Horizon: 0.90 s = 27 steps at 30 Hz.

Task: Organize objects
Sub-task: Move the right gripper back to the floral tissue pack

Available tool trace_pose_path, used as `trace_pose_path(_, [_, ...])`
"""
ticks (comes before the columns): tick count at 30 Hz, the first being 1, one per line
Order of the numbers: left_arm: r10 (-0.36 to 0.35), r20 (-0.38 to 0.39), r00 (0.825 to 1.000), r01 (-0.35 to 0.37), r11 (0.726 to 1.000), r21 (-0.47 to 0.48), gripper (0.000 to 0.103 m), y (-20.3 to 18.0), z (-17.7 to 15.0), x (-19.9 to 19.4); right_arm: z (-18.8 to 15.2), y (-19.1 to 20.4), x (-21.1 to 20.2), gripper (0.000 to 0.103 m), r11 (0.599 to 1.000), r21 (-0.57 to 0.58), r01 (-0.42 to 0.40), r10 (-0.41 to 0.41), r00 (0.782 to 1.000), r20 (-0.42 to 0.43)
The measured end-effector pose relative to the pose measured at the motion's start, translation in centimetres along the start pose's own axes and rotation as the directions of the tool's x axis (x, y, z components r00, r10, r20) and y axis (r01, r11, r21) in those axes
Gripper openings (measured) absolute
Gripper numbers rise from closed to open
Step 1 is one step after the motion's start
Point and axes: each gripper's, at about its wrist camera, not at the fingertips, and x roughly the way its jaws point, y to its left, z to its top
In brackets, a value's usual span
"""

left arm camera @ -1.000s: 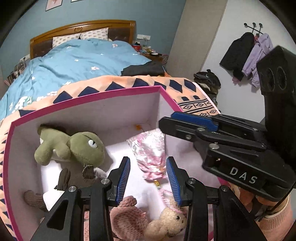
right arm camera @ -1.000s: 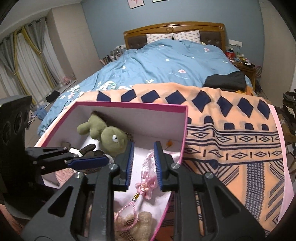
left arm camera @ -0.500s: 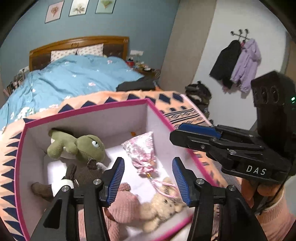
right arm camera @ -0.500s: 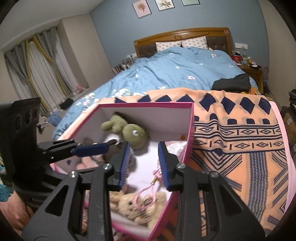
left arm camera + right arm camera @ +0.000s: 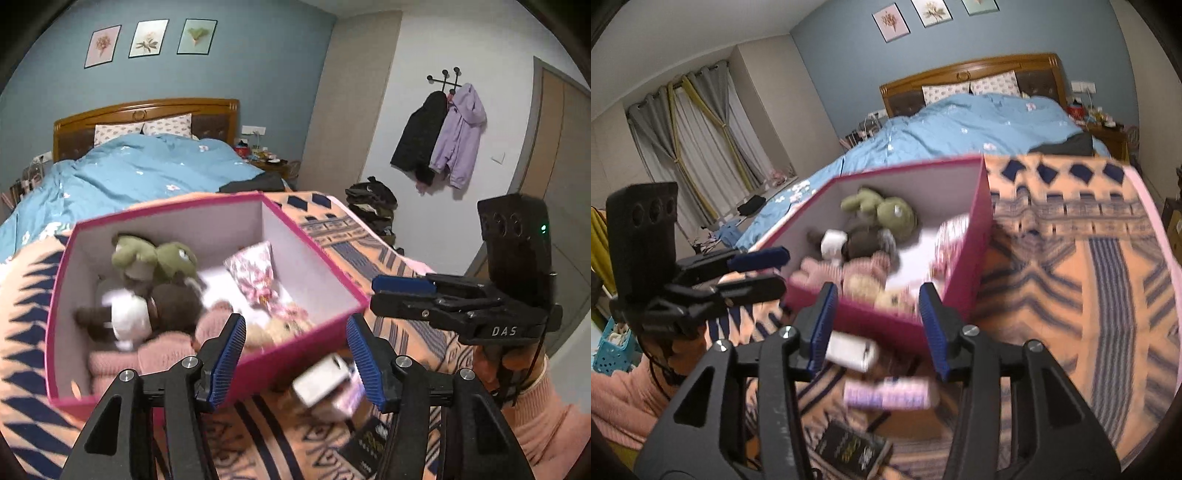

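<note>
A pink box (image 5: 314,258) (image 5: 979,236) stands on the patterned blanket. It holds a green plush turtle (image 5: 166,258) (image 5: 886,210), a brown-and-white plush (image 5: 147,306), a pink plush (image 5: 147,354), a beige plush and a pink floral pouch (image 5: 255,273). My left gripper (image 5: 295,354) is open and empty, just in front of the box. My right gripper (image 5: 875,325) is open and empty, also in front of the box; it shows at the right of the left wrist view (image 5: 406,291). A white box (image 5: 321,380) (image 5: 849,350), a purple-and-white pack (image 5: 886,395) and a dark packet (image 5: 849,446) lie before the box.
The orange patterned blanket (image 5: 1071,277) covers the foot of a bed with a blue duvet (image 5: 129,173). Coats hang on a wall rack (image 5: 443,129). A pile of clothes (image 5: 369,203) lies on the floor. Curtains (image 5: 701,147) hang at the left.
Both grippers have drawn back out of the box and opened wider. The floral pouch stays in the box. Small items in front of the box have come into view.
</note>
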Motion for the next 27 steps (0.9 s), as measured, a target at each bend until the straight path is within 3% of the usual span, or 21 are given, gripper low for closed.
trace_pose_path(11, [-0.042,-0.135,0.990,0.035,0.998,-0.055,0.058,-1.2,-5.1,3.2,-6.0,-2.6,1.1,0.048,0.990,0.133,0.046,-0.033,0.995,-0.093])
trace_pose_path(27, [-0.115,-0.212,0.971,0.088,0.988,-0.130,0.058,-1.3,-7.7,5.2,-7.1,-2.3,2.6,0.048,0.990,0.141,0.015,0.003,0.991,-0.130])
